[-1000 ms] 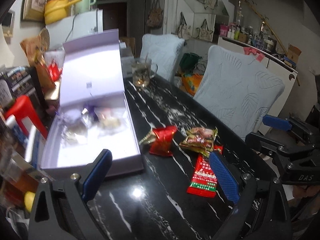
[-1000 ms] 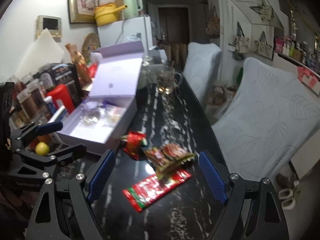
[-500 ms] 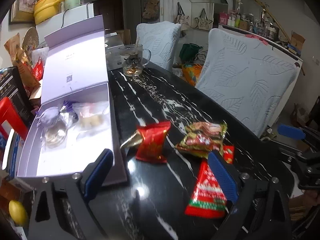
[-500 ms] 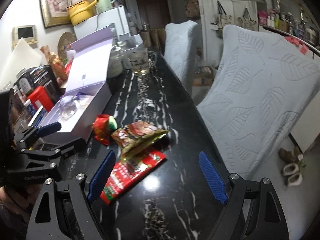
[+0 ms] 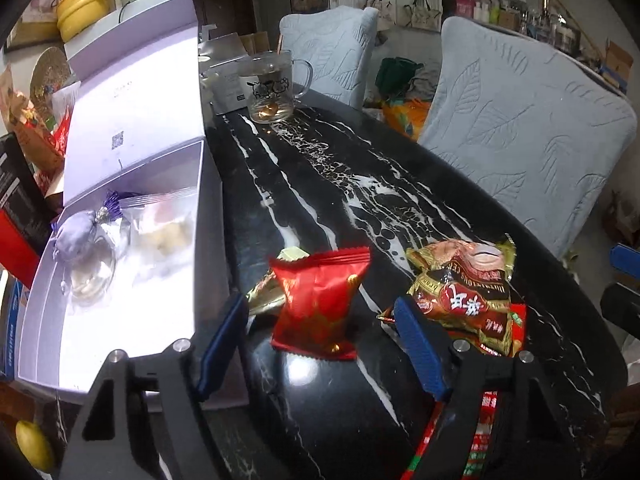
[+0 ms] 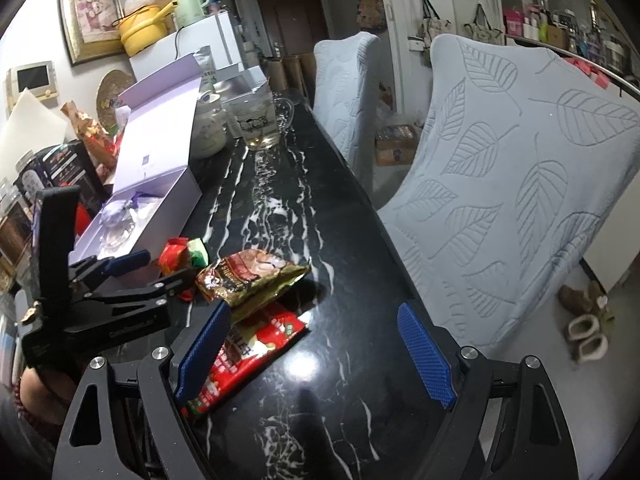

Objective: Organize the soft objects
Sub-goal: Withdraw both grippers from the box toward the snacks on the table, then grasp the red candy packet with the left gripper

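Left wrist view: left claw hangs low over the black marble table. Jaws have just been closing and stand about half spread. The red snack packet lies between the blue pads; gaps show on both sides, so no pinch. A gold wrapper sticks out from under the packet's left edge. Brown-gold packet lies just right of the right pad, on top of a long red packet. Open lilac box sits left of the claw, a purple pouch and clear bags inside. Glass mug at the far end.

Right wrist view: right claw spread wide, empty, over the table. Its left pad overlaps the long red packet; contact cannot be told. Brown-gold packet lies ahead. This view alone shows the left claw from the side, straddling the red snack packet, plus slippers on the floor. Box contents are indistinct here.
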{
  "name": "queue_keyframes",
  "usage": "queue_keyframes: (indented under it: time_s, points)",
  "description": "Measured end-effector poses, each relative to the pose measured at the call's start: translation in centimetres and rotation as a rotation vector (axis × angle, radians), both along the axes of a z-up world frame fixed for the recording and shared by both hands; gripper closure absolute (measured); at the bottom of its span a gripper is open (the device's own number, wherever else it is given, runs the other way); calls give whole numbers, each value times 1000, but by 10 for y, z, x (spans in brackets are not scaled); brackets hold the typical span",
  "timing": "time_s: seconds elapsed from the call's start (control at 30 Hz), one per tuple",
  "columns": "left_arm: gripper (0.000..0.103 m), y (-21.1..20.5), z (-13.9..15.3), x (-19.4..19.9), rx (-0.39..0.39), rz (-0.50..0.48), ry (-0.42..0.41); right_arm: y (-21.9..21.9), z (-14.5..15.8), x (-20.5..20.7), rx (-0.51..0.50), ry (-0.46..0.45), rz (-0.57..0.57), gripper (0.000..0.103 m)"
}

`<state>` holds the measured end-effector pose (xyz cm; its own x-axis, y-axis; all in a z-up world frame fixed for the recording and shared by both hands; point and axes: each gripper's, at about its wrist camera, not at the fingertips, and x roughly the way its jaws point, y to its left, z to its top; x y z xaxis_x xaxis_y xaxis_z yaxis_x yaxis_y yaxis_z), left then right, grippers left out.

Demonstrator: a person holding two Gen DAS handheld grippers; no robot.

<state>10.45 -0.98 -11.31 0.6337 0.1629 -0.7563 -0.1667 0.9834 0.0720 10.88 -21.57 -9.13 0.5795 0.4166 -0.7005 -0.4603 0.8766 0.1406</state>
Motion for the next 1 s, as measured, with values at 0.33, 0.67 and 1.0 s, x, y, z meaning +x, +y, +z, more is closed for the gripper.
queue_keyframes:
  time_s: [0.33,0.67,1.0]
  points:
    - [71,-2,-2,0,-27,-36,12,-3,-5,4,36,28,-8,16]
    - [72,-23,5,-22,-111,-121,22,-5,-6,0,41,33,-7,16]
    - [72,-19,4,-52,-144,-97,53,4,-13,-9,35,61,33,17]
